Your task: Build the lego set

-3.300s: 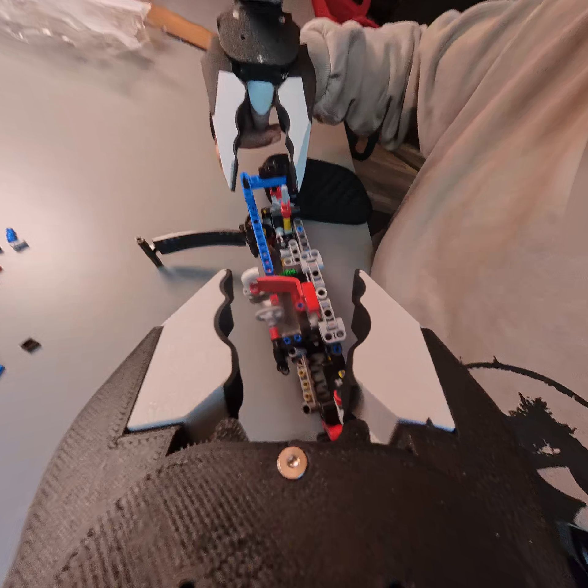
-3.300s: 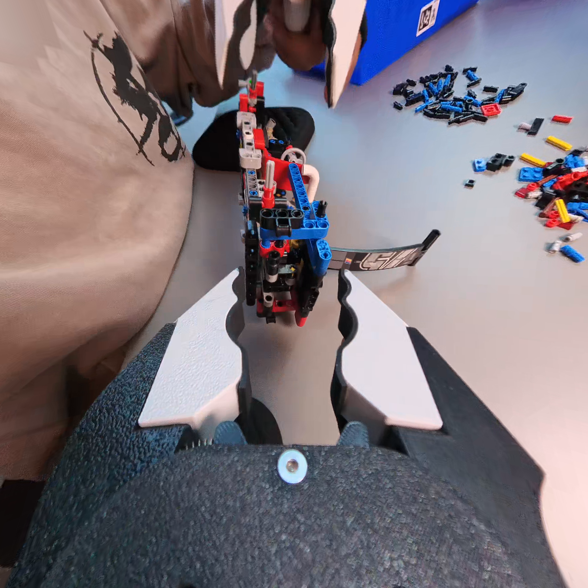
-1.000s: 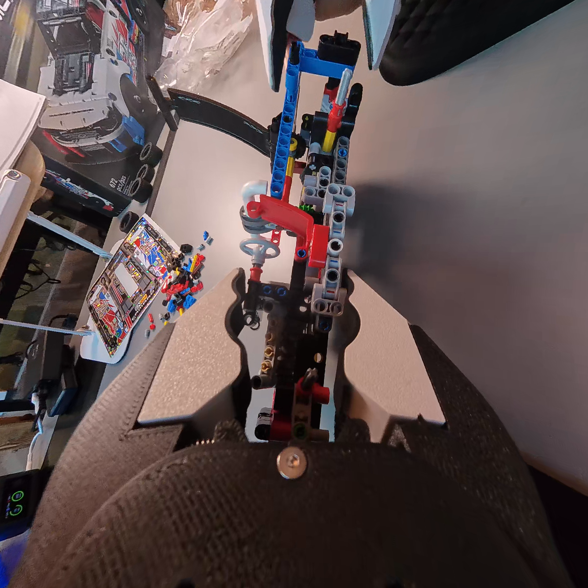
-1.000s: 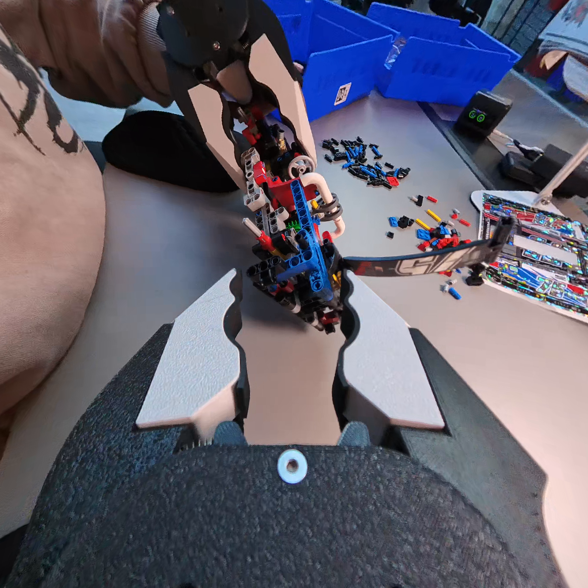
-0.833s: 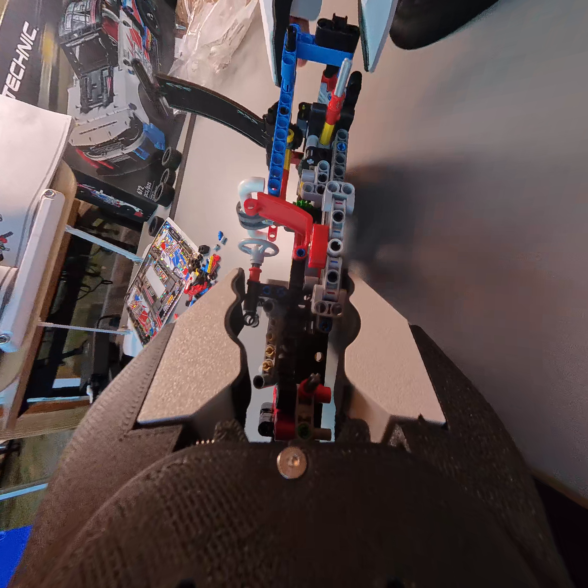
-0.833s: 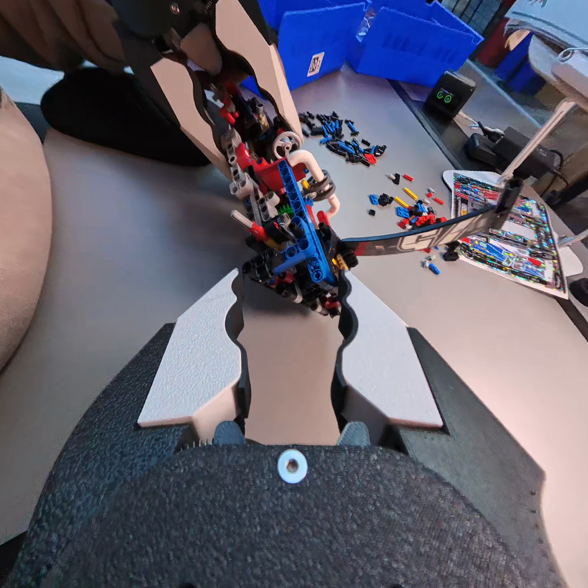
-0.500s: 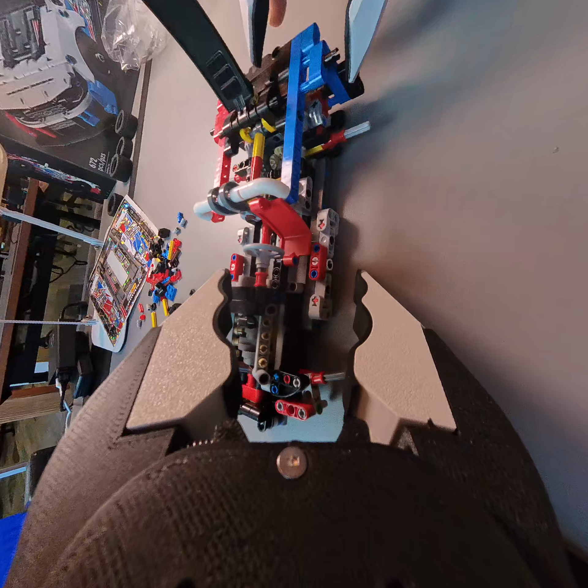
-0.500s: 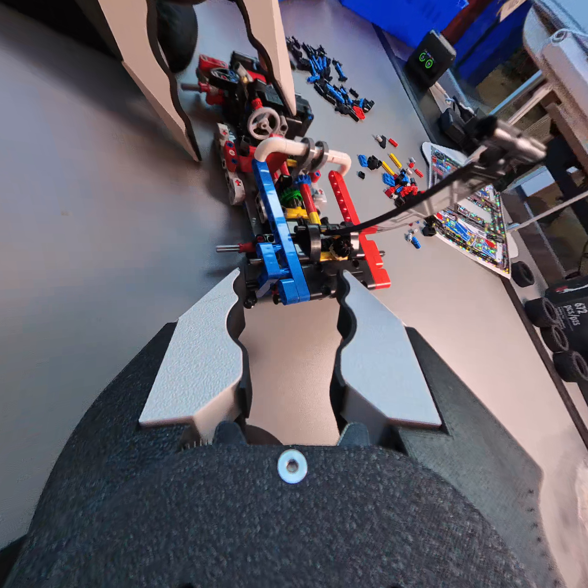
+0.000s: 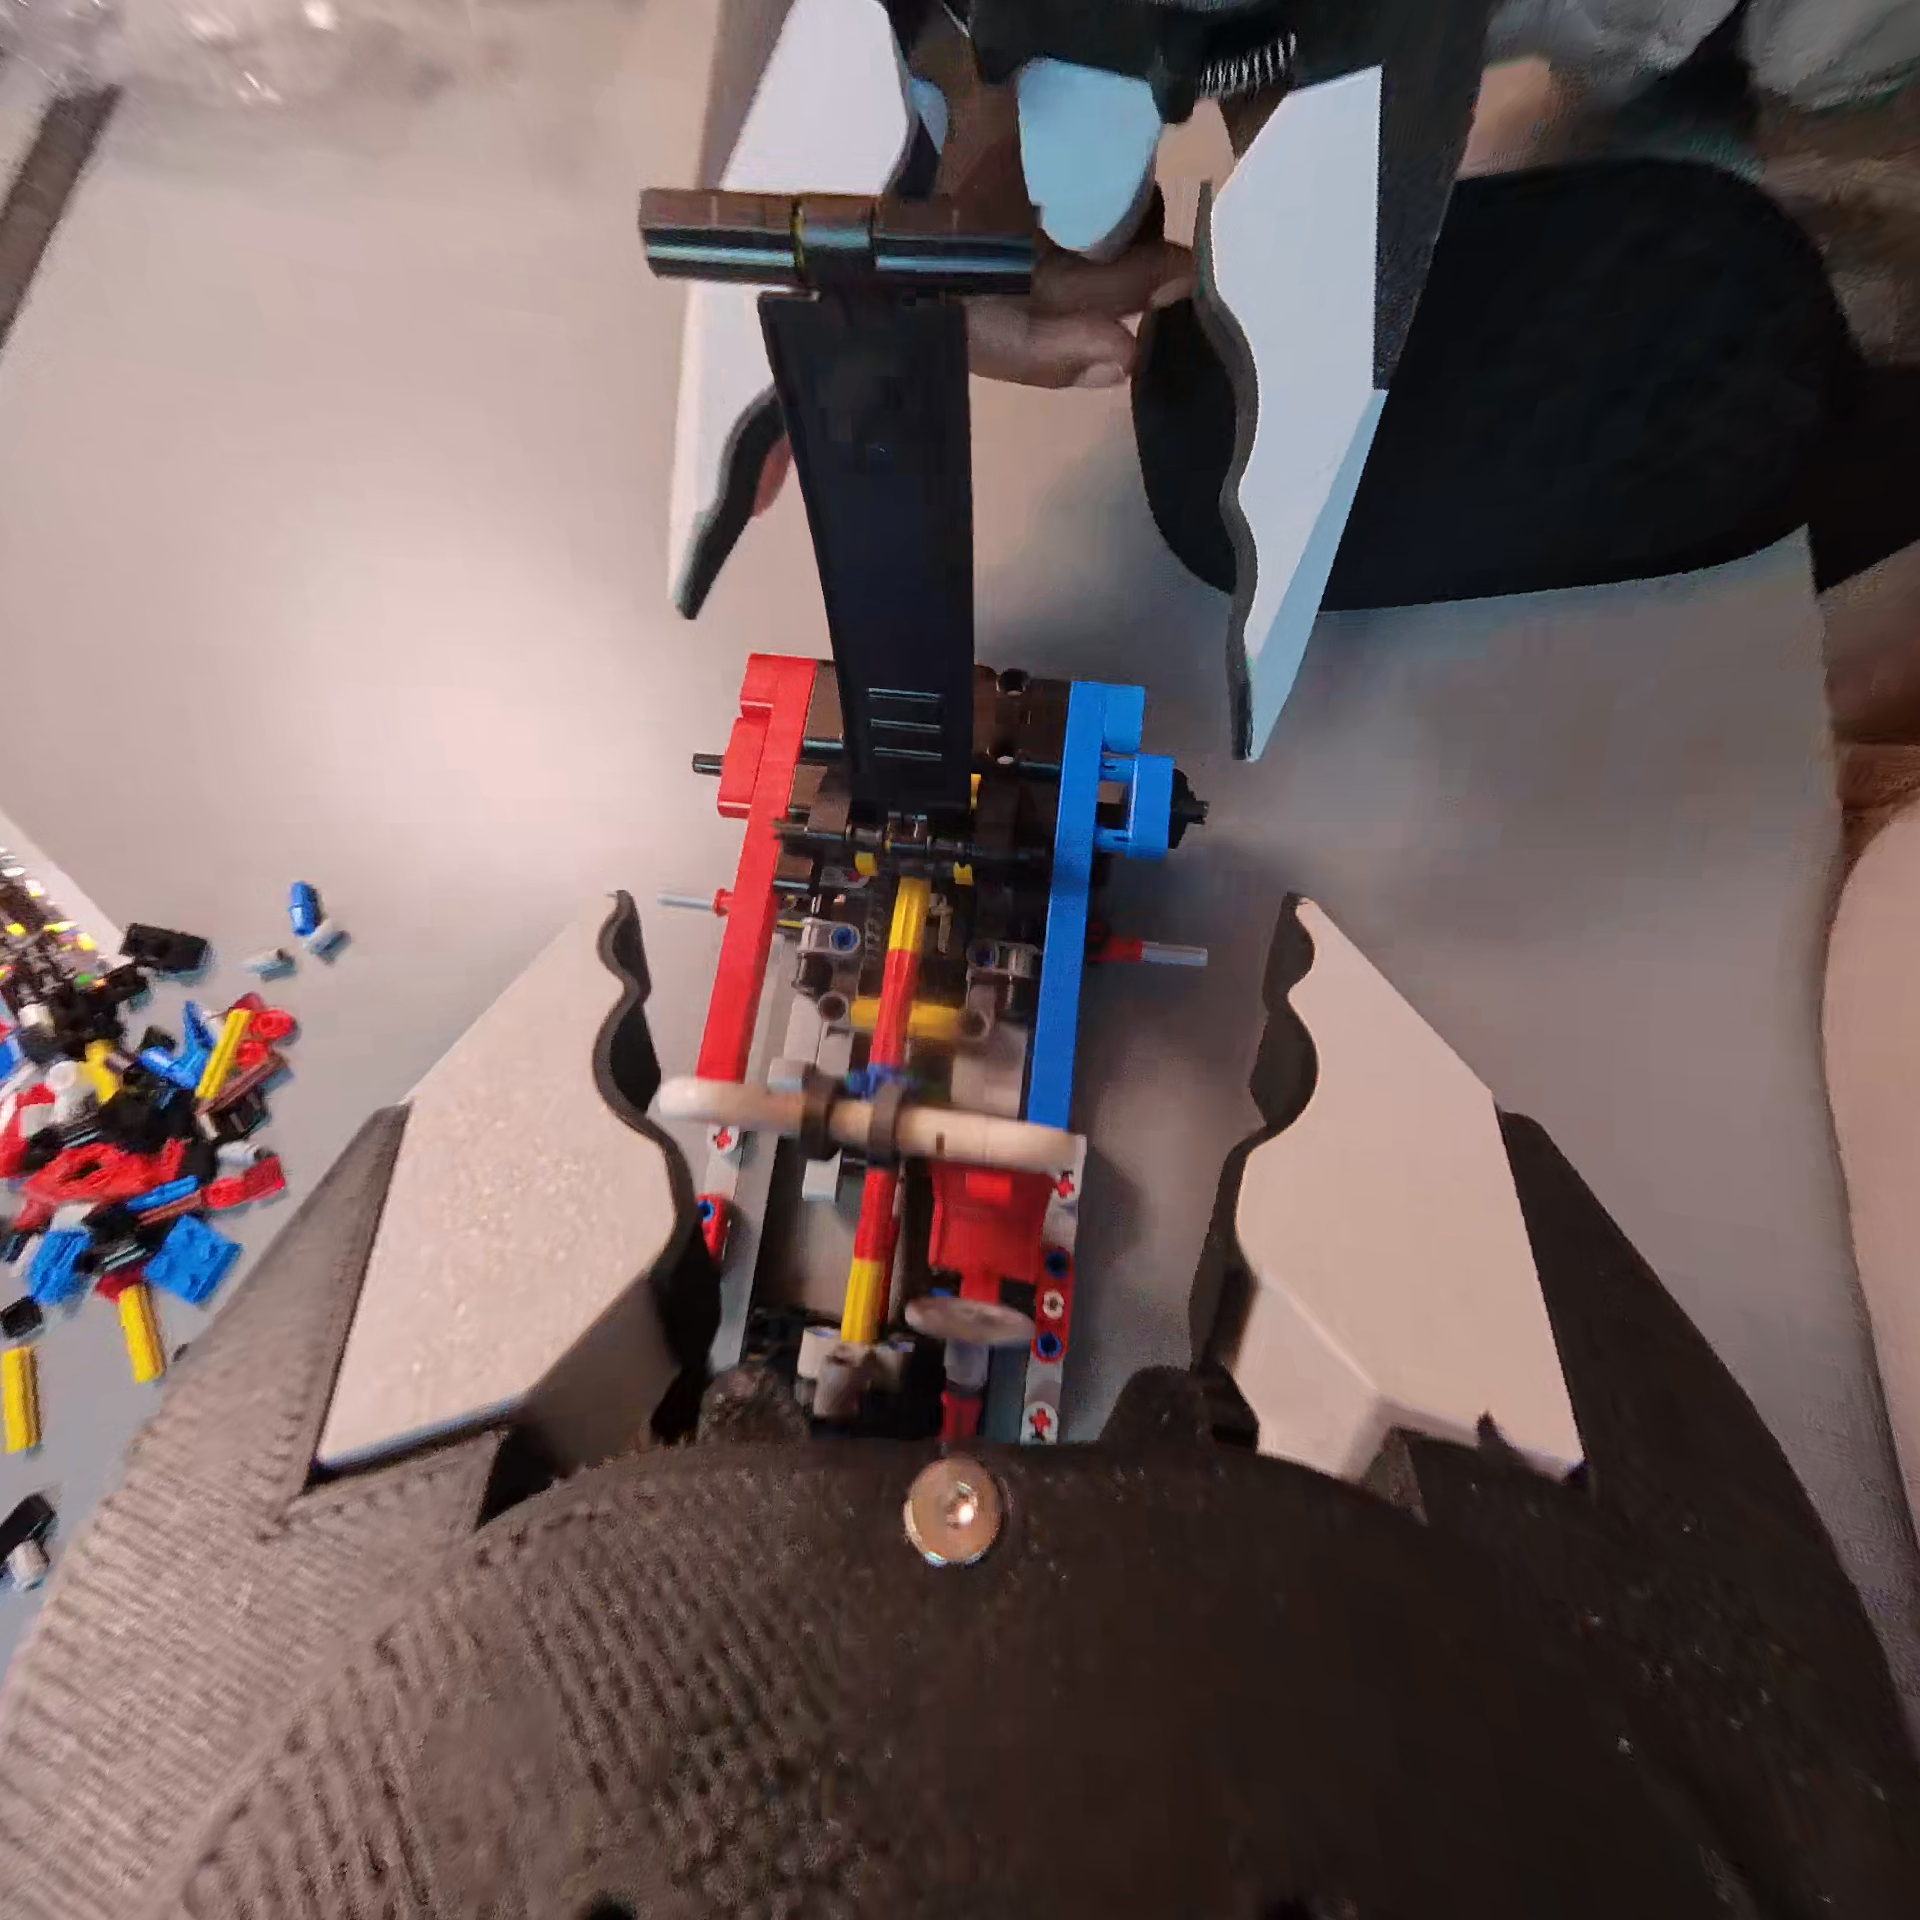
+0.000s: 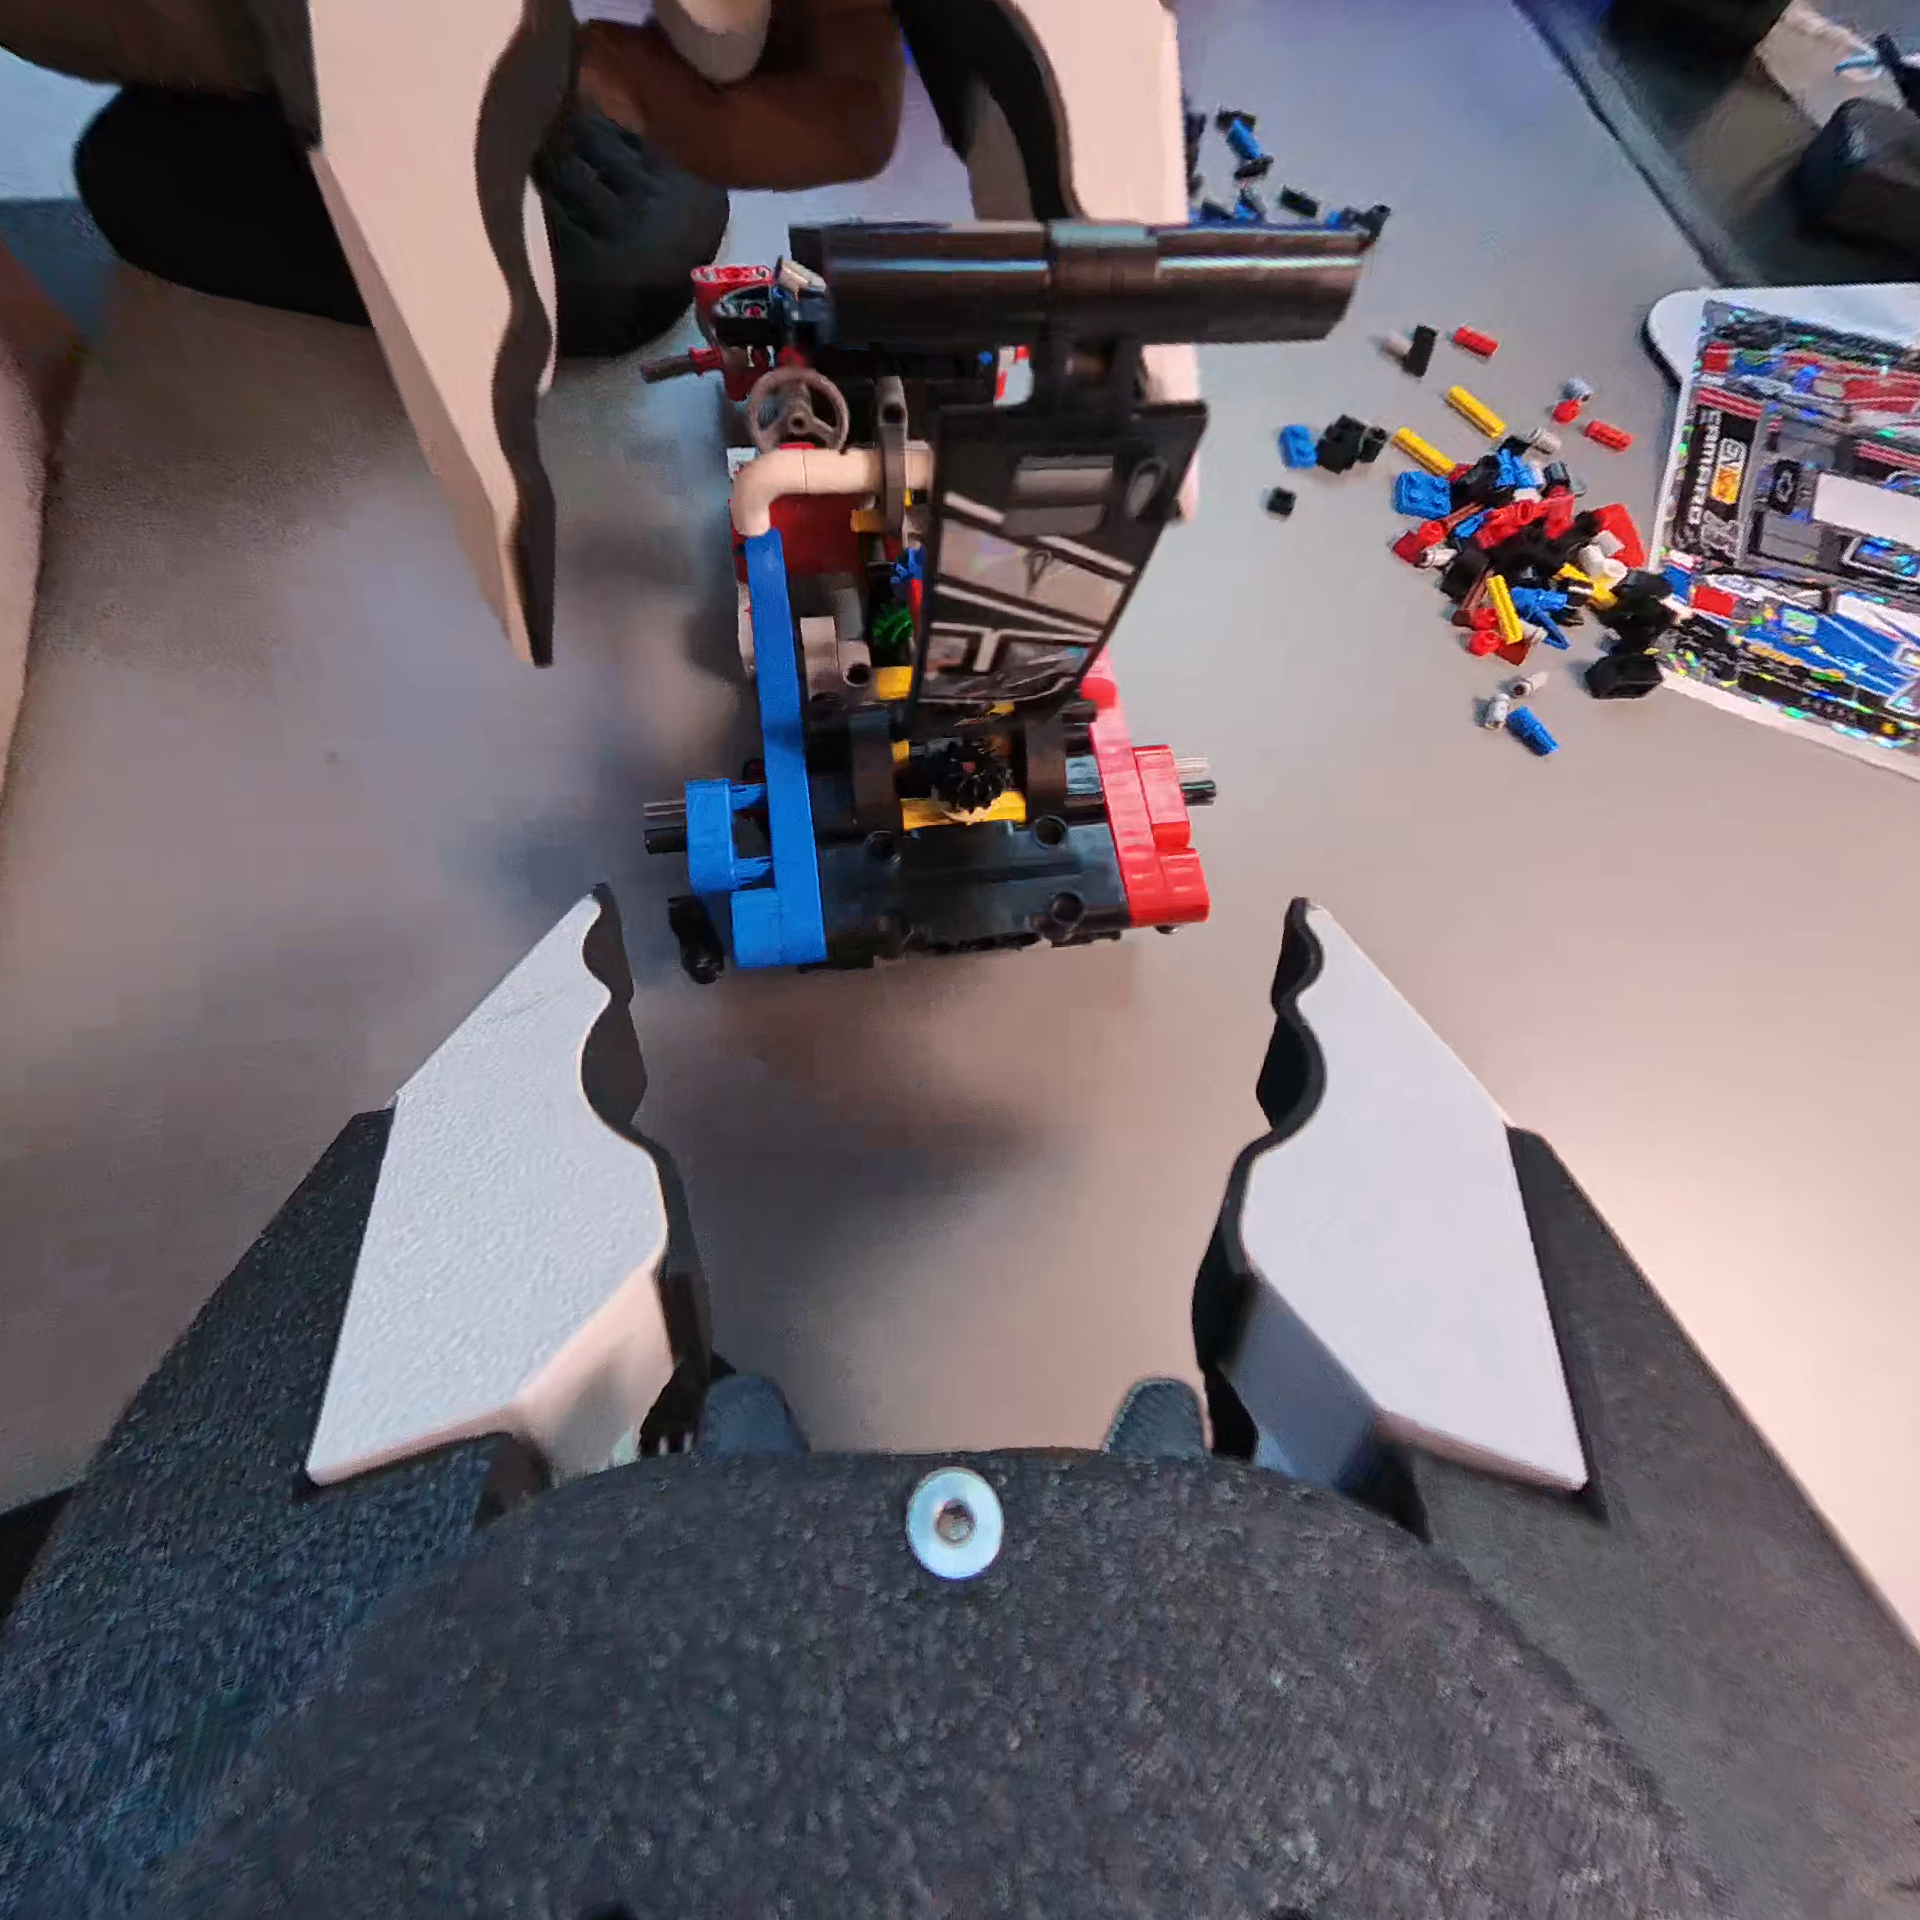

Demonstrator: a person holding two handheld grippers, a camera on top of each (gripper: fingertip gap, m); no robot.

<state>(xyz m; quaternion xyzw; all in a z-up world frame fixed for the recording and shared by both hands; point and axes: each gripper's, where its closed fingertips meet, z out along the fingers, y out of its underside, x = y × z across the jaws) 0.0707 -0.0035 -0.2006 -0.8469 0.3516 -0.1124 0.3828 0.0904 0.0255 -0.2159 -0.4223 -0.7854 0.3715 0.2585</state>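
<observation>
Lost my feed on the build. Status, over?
Left claw open, straddling the red-and-blue lego chassis on the grey table. Right claw open, clear of it. Black hinged panel upright. Nothing obstructing.

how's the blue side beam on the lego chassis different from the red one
The blue side beam runs along the chassis's left side in the right wrist view; the red side beam lines the opposite side. At the end nearest the right gripper, blue ends in a thin bracket and red in a chunkier stepped block. Both are long, lie flat and flank the black wing panel.
</observation>
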